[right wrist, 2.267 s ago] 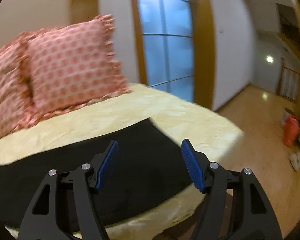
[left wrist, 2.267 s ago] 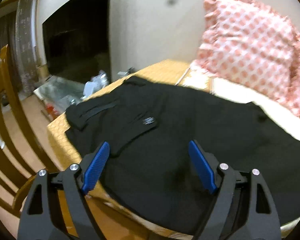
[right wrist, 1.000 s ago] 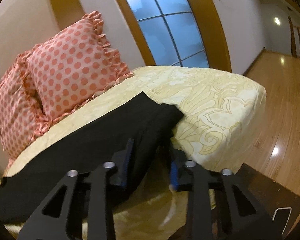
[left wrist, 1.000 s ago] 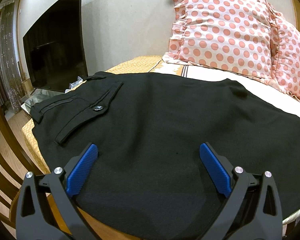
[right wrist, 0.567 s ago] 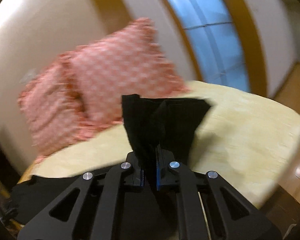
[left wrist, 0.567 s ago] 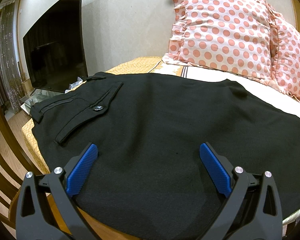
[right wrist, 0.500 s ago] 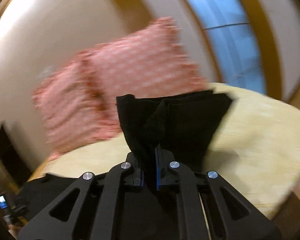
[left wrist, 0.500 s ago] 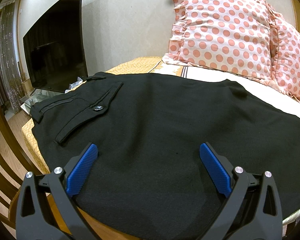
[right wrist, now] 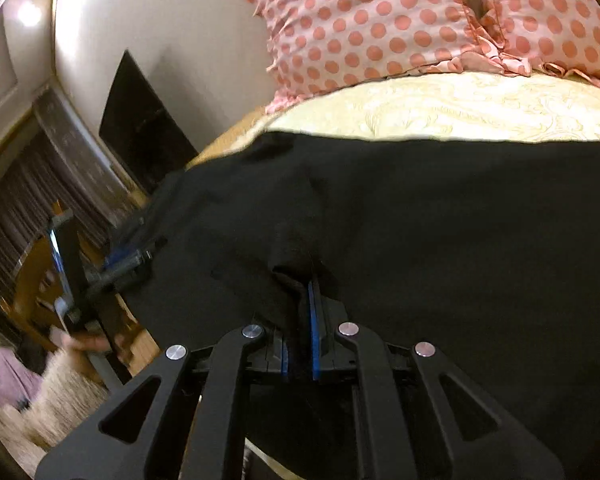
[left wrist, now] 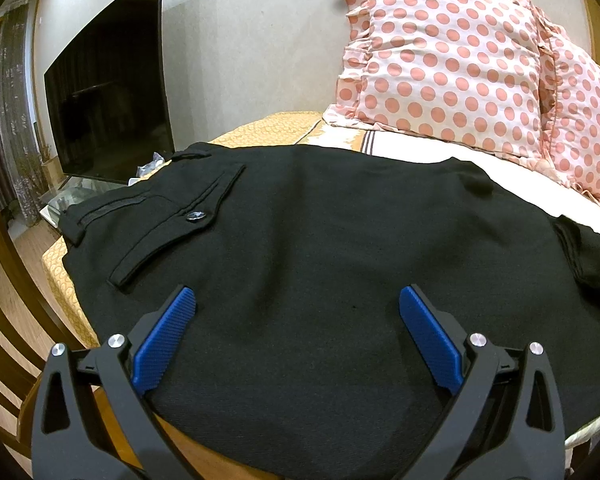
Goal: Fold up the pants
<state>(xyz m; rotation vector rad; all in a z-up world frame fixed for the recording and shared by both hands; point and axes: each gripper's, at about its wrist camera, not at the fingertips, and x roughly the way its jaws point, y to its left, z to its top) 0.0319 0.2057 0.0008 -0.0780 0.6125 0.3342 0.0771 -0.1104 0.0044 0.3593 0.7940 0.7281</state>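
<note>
black trousers point(left wrist: 320, 260) lie flat across frame centre on the bed point(left wrist: 267, 128). right gripper point(right wrist: 300, 300) pinches a cloth bunch, probably to carry the leg over. left gripper point(left wrist: 295, 312), spread wide, hovers, grasping nothing.

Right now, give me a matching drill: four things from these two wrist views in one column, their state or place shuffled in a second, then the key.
Column one:
1. left tongs
2. right tongs
3. black fabric pants
4. pink polka-dot frilled pillows

Column two:
A. propped against the wall at the back of the bed
B. shut on a bunch of black cloth
C. open, blue pads wide apart above the cloth
D. spread on the bed, button pocket flap facing up

Pairs: 1-C, 2-B, 3-D, 4-A
</note>
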